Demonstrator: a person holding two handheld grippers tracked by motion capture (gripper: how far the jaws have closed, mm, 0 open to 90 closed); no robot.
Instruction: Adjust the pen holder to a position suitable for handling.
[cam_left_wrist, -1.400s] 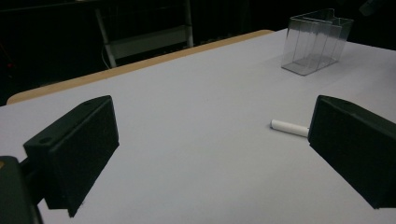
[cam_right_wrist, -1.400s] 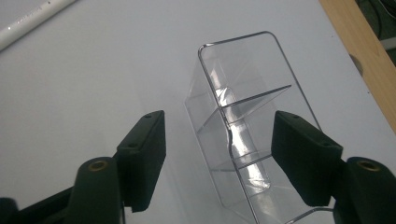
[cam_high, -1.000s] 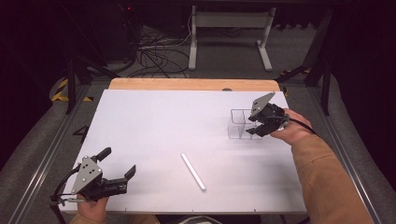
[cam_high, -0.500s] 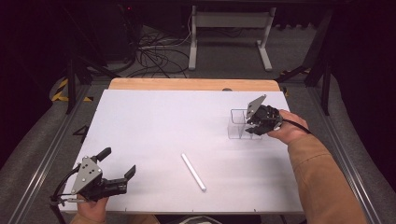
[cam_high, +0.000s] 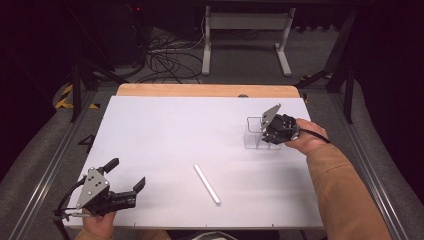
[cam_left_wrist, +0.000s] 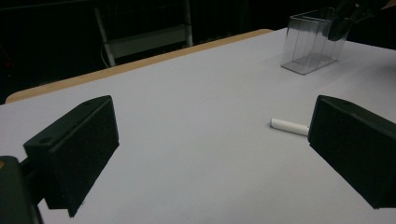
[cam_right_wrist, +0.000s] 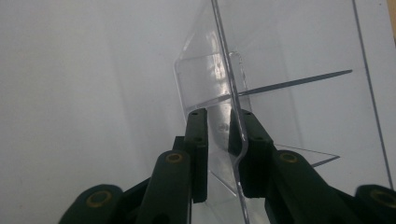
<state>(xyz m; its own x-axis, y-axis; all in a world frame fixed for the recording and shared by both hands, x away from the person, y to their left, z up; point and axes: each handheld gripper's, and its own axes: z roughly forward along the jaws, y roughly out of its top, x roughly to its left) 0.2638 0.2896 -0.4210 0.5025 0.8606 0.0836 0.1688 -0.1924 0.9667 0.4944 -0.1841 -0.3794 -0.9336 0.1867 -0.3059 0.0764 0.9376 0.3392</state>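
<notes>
— Where is the clear, square-walled plastic box (cam_high: 259, 134)?

— In the high view it stands upright on the white-topped bench (cam_high: 190, 135), right of centre in the frame, near the bench's right edge. In the left gripper view it sits in the upper right corner.

— And the right tongs (cam_high: 270, 136)?

— They are at the box, held by a hand in an orange-brown sleeve that comes up from the lower right of the high view. In the right gripper view the two black jaws straddle one thin clear wall of the box, one jaw on each side. They have just been closing, with that wall between them. A narrow gap shows beside the left jaw, so I cannot tell whether both pads press on the wall.

— The left tongs (cam_high: 126, 180)?

— Low in the lower left of the high view, near the bench's front edge, jaws spread wide with nothing between them.

— Anything else on the bench?

— A short white stick (cam_high: 207, 183) lies flat, lower centre of the high view, well apart from the box and from both tongs.
</notes>
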